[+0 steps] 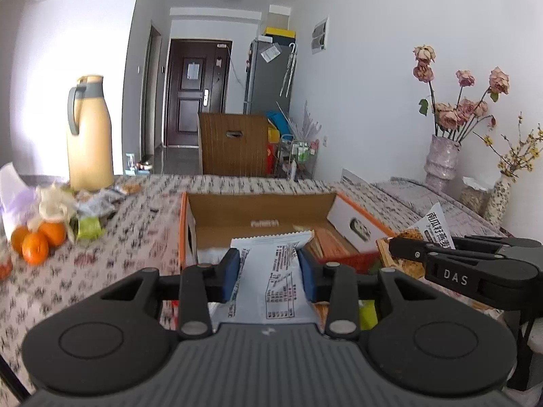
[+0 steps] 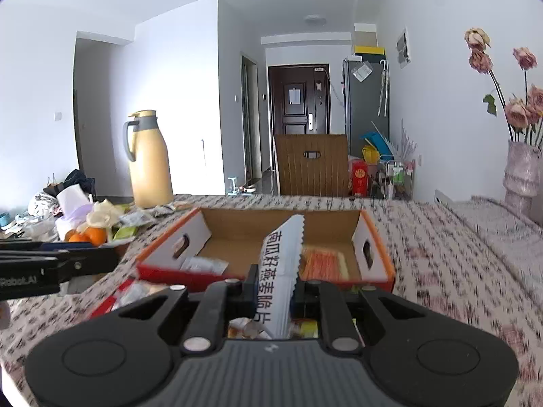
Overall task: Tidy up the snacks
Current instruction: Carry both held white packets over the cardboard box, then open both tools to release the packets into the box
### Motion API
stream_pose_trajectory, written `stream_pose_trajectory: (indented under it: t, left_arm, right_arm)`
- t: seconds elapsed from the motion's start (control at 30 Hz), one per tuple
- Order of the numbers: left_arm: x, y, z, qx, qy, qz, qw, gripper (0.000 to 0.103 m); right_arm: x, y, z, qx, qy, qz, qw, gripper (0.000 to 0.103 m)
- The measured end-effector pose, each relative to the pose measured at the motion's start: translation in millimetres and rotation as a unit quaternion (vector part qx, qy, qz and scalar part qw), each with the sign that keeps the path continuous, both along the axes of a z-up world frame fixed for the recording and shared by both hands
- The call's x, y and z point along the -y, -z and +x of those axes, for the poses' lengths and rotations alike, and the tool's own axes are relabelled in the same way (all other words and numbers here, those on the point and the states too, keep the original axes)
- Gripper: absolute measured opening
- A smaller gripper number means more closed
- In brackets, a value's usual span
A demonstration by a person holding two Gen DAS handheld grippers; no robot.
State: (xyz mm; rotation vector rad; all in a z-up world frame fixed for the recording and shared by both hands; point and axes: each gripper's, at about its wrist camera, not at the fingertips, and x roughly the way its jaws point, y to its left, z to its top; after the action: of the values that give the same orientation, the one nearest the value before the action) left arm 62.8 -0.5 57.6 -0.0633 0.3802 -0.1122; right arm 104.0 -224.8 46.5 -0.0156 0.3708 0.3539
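Patterned tablecloth (image 2: 441, 254), left claw (image 1: 269, 271) clamping white packet (image 1: 275, 271), right claw (image 2: 274, 291) clamping oat-crisp packet (image 2: 281, 264)

Left gripper (image 1: 269, 271) clamps white snack packet (image 1: 271, 271) near orange cardboard box (image 1: 258, 217); 3 oranges (image 1: 37, 239) left.

yellow thermos (image 1: 90, 134), oranges (image 1: 37, 239), flower vase (image 1: 441, 159)

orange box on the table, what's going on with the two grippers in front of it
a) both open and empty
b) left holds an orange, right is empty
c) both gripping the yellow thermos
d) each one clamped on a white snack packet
d: the left gripper pinches a white snack packet and the right gripper pinches a white packet with black characters, both near the orange box.
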Motion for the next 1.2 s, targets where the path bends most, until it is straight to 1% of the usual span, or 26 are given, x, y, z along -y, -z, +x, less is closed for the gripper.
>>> stream_pose_trajectory:
  t: [0.13,0.27,0.4,0.5,0.63,0.8,1.03,1.2]
  left_arm:
    - [4.2,-16.2,26.6,0.007,-0.012,0.011,0.9998,0.038]
    - [10.9,-29.4,53.4,0.009,-0.019,0.023,0.9995,0.038]
    - [18.5,-35.2,82.5,-0.003,-0.026,0.037,0.999,0.038]
    - [21.3,-34.0,103.5,-0.017,-0.037,0.043,0.9982,0.038]
    - [25.3,-26.7,128.3,-0.035,-0.056,0.053,0.9964,0.038]
    - [22.2,-12.7,159.2,-0.07,-0.077,0.062,0.9927,0.038]
    - [15.8,11.7,190.5,-0.126,-0.093,0.077,0.9846,0.038]
    - [15.4,25.1,198.5,-0.149,-0.087,0.08,0.9817,0.039]
  right_arm:
    - [-4.3,-8.0,34.0,-0.002,0.0,-0.003,1.0,0.014]
    - [-12.9,-8.3,67.8,-0.016,0.001,-0.011,1.0,0.015]
    - [-22.9,-4.9,97.9,-0.034,0.002,-0.026,0.999,0.015]
    - [-29.5,-2.3,119.5,-0.041,0.008,-0.042,0.998,0.015]
    - [-35.5,5.3,144.4,-0.058,0.019,-0.061,0.996,0.015]
    - [-39.9,19.0,171.9,-0.084,0.035,-0.077,0.993,0.015]
    - [-43.3,39.5,192.1,-0.118,0.046,-0.09,0.988,0.015]
    - [-45.4,46.8,195.4,-0.128,0.052,-0.095,0.986,0.017]
